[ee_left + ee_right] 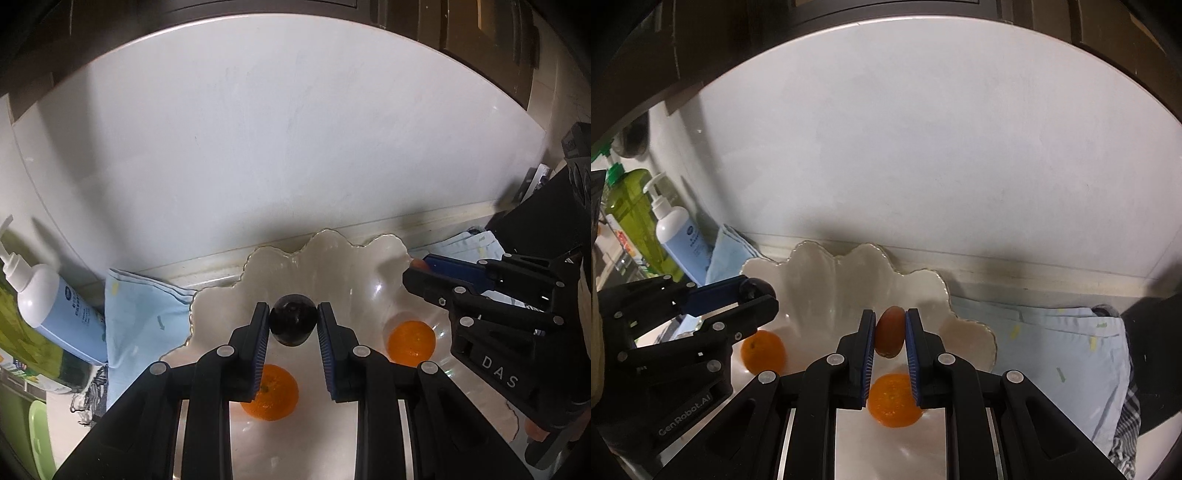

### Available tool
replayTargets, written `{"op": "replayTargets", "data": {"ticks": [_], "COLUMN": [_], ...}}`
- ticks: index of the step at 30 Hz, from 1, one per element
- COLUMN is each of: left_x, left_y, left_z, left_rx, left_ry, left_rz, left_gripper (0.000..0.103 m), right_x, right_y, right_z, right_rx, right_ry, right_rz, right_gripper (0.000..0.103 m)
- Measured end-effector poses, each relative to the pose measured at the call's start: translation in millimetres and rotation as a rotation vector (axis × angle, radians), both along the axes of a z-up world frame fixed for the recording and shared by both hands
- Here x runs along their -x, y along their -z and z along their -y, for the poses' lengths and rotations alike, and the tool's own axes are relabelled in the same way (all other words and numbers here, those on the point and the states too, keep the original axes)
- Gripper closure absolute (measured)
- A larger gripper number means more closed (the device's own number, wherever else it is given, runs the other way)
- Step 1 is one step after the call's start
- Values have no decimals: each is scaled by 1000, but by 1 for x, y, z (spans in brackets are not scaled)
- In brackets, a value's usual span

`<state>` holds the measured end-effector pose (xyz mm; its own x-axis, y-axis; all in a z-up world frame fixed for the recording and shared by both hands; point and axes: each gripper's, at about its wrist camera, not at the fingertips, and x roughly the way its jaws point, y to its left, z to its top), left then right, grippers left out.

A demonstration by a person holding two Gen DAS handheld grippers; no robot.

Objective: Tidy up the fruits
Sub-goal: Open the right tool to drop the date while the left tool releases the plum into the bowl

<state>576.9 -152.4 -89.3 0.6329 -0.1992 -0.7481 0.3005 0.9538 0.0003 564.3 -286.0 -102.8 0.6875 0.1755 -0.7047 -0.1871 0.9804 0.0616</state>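
Left tool (293, 325) clenched on a dark, glossy, round fruit (293, 324), probably a plum; colour is hard to read in this light. Right tool (890, 332) clenched on a reddish-brown oval fruit (889, 331). Both fruits are held above the white scalloped ceramic dish (332, 254) on the bench. Two round orange citrus fruits (269, 393) (411, 342) lie in the dish, apart. Pale blue cloth (1052, 332) under the dish.

In the left wrist view, the left gripper's (293, 325) finger covers part of the lower orange (275, 397), and the green bottle (22, 325) is cut off at the left edge. The pump bottle's label (694, 245) in the right wrist view is too small to read.
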Motion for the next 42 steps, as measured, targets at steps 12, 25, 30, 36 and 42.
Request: {"op": "replayTargets", "data": {"ticks": [12, 25, 30, 36, 42], "left_x": [5, 39, 56, 85, 112], "left_y": [-8, -39, -46, -55, -66], "left_z": [-12, -28, -33, -34, -35], "left_rx": [-29, -49, -38, -54, -36], "left_ry": [-75, -122, -128, -121, -120], "left_rz": [62, 167, 185, 232, 266], "left_gripper": [36, 18, 14, 10, 7], "right_x": [7, 34, 51, 76, 108], "right_y": [-4, -22, -30, -41, -56], "right_z": [6, 0, 4, 4, -1], "right_rx": [42, 69, 67, 63, 77], "right_ry": [60, 69, 94, 106, 89], "right_rz": [9, 61, 92, 130, 187], "right_gripper": [54, 34, 28, 25, 25]}}
